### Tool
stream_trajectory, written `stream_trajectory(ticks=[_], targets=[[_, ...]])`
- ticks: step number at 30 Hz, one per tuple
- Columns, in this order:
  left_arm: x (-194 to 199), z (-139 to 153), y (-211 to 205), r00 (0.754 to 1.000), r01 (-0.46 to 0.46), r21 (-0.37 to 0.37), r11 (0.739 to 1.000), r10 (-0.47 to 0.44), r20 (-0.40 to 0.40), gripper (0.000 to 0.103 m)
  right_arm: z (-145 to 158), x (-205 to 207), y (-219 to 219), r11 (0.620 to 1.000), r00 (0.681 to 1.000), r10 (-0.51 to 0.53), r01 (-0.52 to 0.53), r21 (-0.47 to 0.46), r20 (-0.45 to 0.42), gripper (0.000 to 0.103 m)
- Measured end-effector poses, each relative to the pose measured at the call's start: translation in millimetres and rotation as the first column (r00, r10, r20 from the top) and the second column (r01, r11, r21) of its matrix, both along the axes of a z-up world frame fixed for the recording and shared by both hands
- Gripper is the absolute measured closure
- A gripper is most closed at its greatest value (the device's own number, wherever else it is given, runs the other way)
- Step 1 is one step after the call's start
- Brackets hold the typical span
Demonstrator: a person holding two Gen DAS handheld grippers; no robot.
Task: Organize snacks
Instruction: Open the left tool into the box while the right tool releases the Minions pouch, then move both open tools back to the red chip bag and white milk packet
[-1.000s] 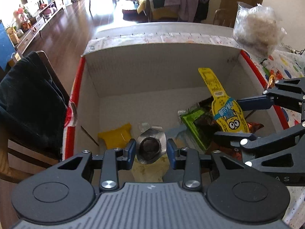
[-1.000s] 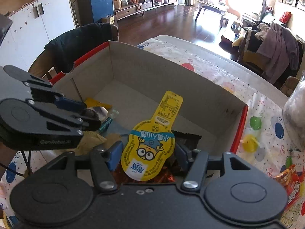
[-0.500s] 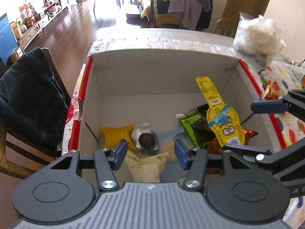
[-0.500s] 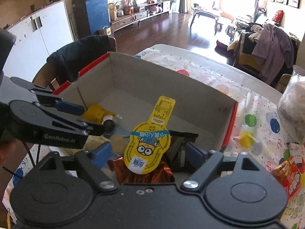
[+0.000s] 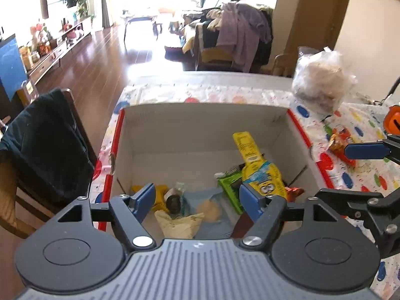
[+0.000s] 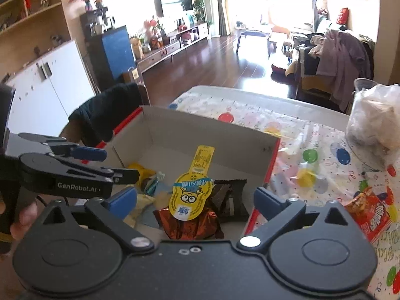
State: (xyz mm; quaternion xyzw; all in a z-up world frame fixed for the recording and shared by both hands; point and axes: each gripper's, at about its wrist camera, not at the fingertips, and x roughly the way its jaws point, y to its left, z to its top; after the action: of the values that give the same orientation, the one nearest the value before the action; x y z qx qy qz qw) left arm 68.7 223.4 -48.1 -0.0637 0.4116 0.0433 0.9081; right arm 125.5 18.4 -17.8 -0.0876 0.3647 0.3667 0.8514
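Snacks (image 5: pixel 260 175) in box (image 5: pixel 200 125), below both hand-held grippers (image 5: pixel 197 200)

Box (image 5: pixel 205 127) edged in red, grey inside; pouch (image 6: pixel 191 196) printed yellow with blue band; wrapper (image 5: pixel 228 190) coloured green; tablecloth (image 6: pixel 325 160) patterned in multicoloured dots.
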Motion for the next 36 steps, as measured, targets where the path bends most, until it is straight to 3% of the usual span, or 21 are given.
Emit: stream_trajectory(ticks=[8,18,29,36], targets=[[-12,24,-20,0.995,0.027,0.025,0.999,-0.030,0.096,0.018,20,-12,-25,0.997,0.998,-0.048,0.046,0.053,0.031,0.001],[-11,43,-63,0.975,0.132,0.011,0.991,-0.131,0.182,0.016,32,-24,-77,0.989,0.990,-0.128,0.124,0.080,0.051,0.000],[28,36,-150,0.957,0.254,-0.013,0.967,-0.250,0.147,0.015,19,-6,-168,0.979,0.976,-0.205,0.203,0.032,0.073,0.000],[62,22,-208,0.963,0.255,-0.032,0.967,-0.250,0.099,0.015,6,30,-225,0.974,0.972,-0.224,0.225,-0.012,0.072,0.000]])
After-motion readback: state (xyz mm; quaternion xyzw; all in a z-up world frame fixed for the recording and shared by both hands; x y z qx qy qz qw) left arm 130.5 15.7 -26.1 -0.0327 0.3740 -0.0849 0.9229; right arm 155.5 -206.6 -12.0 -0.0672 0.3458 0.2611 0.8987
